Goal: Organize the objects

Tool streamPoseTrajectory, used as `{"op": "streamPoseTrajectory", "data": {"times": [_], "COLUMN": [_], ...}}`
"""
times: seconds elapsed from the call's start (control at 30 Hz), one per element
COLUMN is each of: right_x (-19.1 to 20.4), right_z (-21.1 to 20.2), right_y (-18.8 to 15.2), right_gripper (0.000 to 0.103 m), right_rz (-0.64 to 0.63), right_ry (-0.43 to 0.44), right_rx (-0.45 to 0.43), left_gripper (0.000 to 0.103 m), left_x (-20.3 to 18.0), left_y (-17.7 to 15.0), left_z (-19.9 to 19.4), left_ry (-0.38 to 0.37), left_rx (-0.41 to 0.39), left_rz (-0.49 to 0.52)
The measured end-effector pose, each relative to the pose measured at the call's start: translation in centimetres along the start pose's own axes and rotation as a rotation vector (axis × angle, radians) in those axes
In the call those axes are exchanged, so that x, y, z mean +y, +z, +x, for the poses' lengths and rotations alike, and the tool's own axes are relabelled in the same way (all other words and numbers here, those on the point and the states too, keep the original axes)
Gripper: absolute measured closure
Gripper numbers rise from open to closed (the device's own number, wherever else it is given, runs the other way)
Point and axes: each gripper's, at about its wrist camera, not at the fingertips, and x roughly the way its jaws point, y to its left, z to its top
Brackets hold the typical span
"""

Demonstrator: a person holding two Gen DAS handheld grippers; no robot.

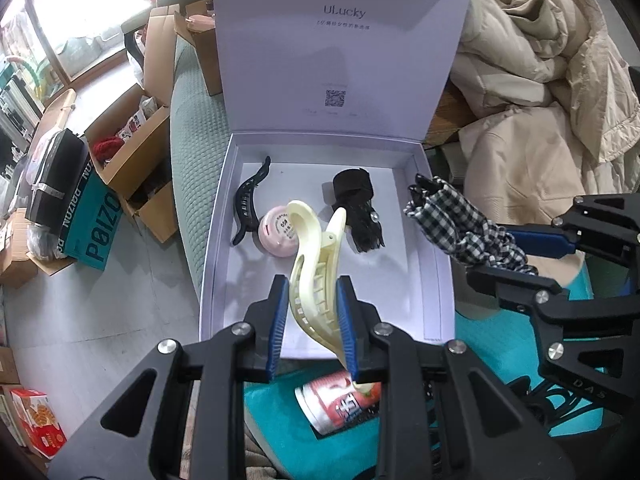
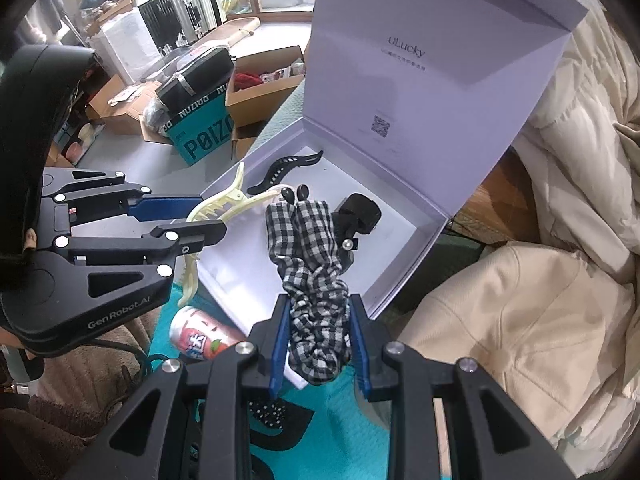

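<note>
Open white cardboard gift box (image 1: 224,216) with its hinged lid standing upright at the far side, resting on a grey-green quilted cushion (image 1: 188,148) — the landmark for all that follows. Beige padded coat (image 1: 532,92) heaped off to the right of the box; brown cardboard cartons (image 1: 132,152) on the floor to its left.

Left gripper (image 1: 314,320) above the near edge of the box, pinching a cream plastic claw hair clip (image 1: 310,260) across its toothed end, the curved handles reaching out over the box floor. Right gripper (image 2: 320,344) at the near right corner of the box, clamped on a black-and-white gingham fabric scrunchie clip (image 2: 316,280), its free end hanging over the box interior.

Step in hand, by judgement: placing both pieces inside. Best done by carrying each well past the rim, lowering over bare floor toward the near half of the box, and releasing only once low, so neither piece bounces out or lands on the things already inside. Worth keeping the two grippers apart during the descent.

Already in the box: black plastic claw clip (image 1: 248,204) at far left, black lace bow hairpiece with a pearl (image 1: 358,208) at far right, small round pink tin (image 1: 280,232) between them. Outside, just before the near wall on teal fabric: red-and-white printed can (image 1: 340,404), lying on its side.
</note>
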Motion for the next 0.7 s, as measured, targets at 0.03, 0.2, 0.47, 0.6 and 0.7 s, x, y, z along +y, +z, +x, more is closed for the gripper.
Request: {"op": "streamPoseTrajectory", "data": {"times": [0.03,0.2,0.47,0.6,0.7], "right_x": [-0.1,-0.9,-1.5,-1.4,-1.4], "right_z": [0.3,1.9,4.2,5.4,6.2], "right_y": [0.1,0.9,2.4,3.1,3.6], "right_gripper": [0.075,0.075,0.075,0.075,0.075], "right_rz": [0.002,0.018,0.03,0.034,0.035], "right_ry": [-0.002,-0.006,-0.008,-0.003,-0.002], "right_rx": [0.004,0.025,0.044,0.053,0.055], "left_gripper": [0.08,0.08,0.08,0.08,0.08], "left_x": [0.1,0.5,1.4,1.9,2.3], "left_y": [0.2,1.1,2.2,2.7,3.0], "left_z": [0.4,2.0,4.3,5.5,6.3], "left_ry": [0.002,-0.006,-0.015,-0.023,-0.028], "left_rx": [0.002,0.016,0.028,0.035,0.033], "left_rz": [0.001,0.002,0.023,0.026,0.023]}}
